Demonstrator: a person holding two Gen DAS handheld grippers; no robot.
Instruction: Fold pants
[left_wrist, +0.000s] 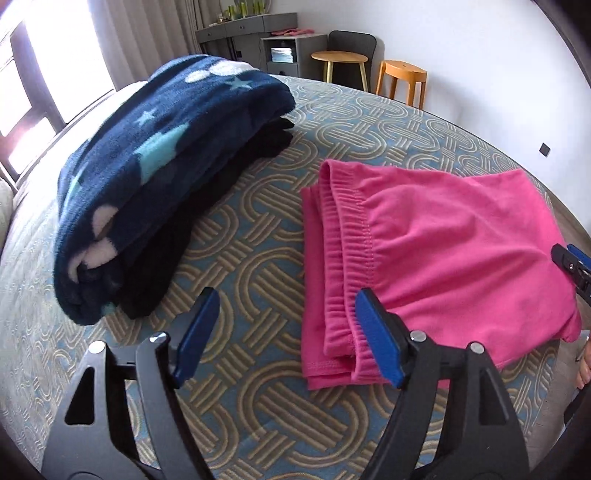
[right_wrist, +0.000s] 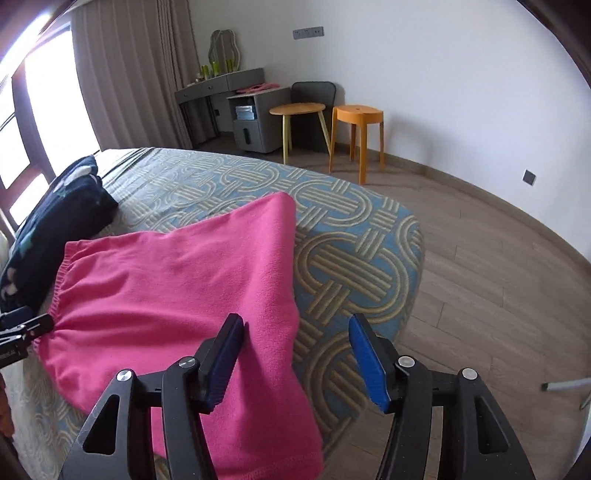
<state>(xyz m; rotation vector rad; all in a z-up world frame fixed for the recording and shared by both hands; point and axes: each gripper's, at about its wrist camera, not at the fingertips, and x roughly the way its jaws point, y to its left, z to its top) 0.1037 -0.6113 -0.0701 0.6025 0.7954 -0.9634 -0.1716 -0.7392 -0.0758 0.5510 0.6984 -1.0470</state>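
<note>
Left hand-held gripper (left_wrist: 288, 334) gapes beside folded pants (left_wrist: 436, 251).

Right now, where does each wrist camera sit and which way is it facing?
Left wrist: on the left tongs, angled down at the bed; the pink pants lie right and the folded navy blanket left; its open fingers and the right tongs' tip show.
Right wrist: on the right tongs, angled down over the bed's corner toward the floor; its open fingers show.
Shared: pants, blanket, bed, orange stool.
</note>
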